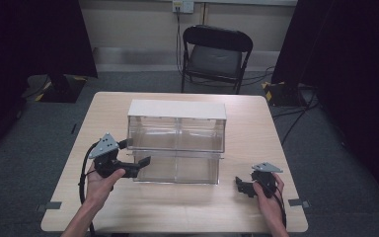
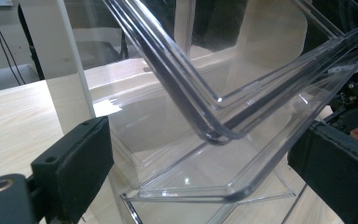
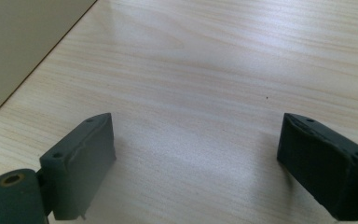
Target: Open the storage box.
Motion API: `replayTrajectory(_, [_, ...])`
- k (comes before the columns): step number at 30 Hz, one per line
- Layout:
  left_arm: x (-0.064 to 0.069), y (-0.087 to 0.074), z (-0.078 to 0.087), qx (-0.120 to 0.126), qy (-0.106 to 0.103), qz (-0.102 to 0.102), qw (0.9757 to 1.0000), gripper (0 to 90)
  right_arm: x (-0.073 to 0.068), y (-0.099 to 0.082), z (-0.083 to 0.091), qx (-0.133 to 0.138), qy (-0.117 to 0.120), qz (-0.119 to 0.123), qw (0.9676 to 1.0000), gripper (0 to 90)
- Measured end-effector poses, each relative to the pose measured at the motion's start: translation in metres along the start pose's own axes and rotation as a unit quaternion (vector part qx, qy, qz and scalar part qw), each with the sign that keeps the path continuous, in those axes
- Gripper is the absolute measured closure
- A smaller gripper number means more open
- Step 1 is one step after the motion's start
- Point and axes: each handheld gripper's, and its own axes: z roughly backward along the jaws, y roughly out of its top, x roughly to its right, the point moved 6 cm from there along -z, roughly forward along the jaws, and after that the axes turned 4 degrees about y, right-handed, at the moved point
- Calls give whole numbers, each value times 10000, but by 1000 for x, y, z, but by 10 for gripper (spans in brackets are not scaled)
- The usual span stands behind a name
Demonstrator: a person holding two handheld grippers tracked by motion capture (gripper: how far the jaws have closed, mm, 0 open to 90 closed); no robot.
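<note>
My left gripper [image 1: 140, 164] is in the lower left part of the high view, at the left front corner of the clear drawer cabinet [image 1: 176, 129]. The cabinet stands in the middle of the table [image 1: 256, 217], and its top is a pale flat board. The bottom drawer [image 1: 177, 170] is pulled out toward me and sticks out in front of the cabinet, lower in the frame than the upper drawers.

In the left gripper view, my two black jaws are wide apart, one at the lower left and one at the lower right of the frame. The transparent corner of the bottom drawer [image 2: 223, 186] lies between them, but I see a gap on each side, so the jaws do not press it. I cannot tell if a jaw touches the plastic somewhere lower.

My right gripper [image 1: 243, 186] is in the lower right part of the high view, on the bare wood, well apart from the cabinet. In the right gripper view its jaws are also spread wide, with only the wooden table [image 3: 205, 84] between them. The pale side of the cabinet [image 3: 23, 42] shows in the upper left corner of that frame. My right gripper holds nothing.
</note>
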Motion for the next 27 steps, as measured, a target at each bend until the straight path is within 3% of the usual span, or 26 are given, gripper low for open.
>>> replayTrajectory(27, [0, 0, -1, -8, -25, 10, 10000, 59, 0, 0, 0, 0, 0, 1, 10000, 104])
